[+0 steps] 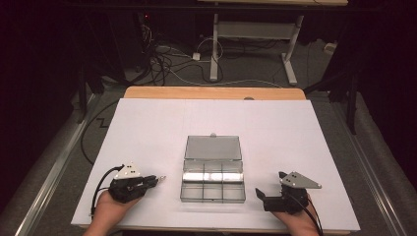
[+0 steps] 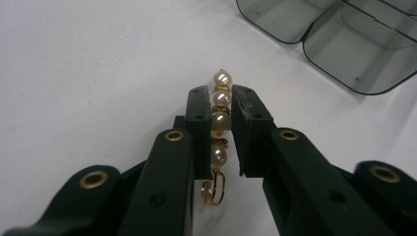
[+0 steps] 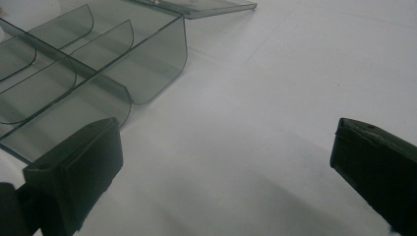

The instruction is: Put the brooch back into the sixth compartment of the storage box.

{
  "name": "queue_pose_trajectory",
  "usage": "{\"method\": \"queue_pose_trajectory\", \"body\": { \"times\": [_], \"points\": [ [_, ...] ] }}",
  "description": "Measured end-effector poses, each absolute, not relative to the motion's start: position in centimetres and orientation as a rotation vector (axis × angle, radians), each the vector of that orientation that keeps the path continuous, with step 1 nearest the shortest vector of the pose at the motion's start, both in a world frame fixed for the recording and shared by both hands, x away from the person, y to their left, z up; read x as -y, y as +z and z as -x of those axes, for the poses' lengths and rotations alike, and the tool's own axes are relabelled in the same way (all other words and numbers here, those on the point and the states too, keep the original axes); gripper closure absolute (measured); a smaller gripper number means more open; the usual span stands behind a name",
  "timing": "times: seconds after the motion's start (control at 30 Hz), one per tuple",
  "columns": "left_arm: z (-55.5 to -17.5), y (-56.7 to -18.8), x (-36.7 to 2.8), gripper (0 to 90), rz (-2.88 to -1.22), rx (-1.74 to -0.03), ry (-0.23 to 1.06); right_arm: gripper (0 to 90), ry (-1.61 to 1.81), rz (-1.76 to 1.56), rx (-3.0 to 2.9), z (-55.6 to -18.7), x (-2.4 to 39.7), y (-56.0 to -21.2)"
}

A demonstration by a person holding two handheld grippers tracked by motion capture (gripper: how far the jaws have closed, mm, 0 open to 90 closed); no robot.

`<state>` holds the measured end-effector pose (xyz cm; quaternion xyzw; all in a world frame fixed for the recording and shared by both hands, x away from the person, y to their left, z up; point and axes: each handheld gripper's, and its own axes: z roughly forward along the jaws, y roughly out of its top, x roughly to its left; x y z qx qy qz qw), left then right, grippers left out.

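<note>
I see a pearl clip [image 2: 220, 120] at the centre of the left gripper view: a straight row of cream pearls with small gold spacers between them and a gold wire clasp at its near end. It runs lengthwise along the left gripper [image 2: 220, 101], pinched between the two black pads, with its top pearl poking past the tips. In the high view its tip glints at lower left of the frame [image 1: 161, 178], held just above the white sheet.
</note>
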<state>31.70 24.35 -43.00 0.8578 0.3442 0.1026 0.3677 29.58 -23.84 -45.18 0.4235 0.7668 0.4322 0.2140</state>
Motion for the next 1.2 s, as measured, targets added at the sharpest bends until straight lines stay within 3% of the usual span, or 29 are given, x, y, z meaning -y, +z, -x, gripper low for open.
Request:
{"method": "queue_pose_trajectory", "body": {
  "times": [1.2],
  "points": [
    [-31.1, -41.1, -22.6, 77.2, -2.164, -0.805, 0.233, 0.2, 1.199, -1.16, -2.128, -29.5, 23.8, -45.2]
  ]
}}
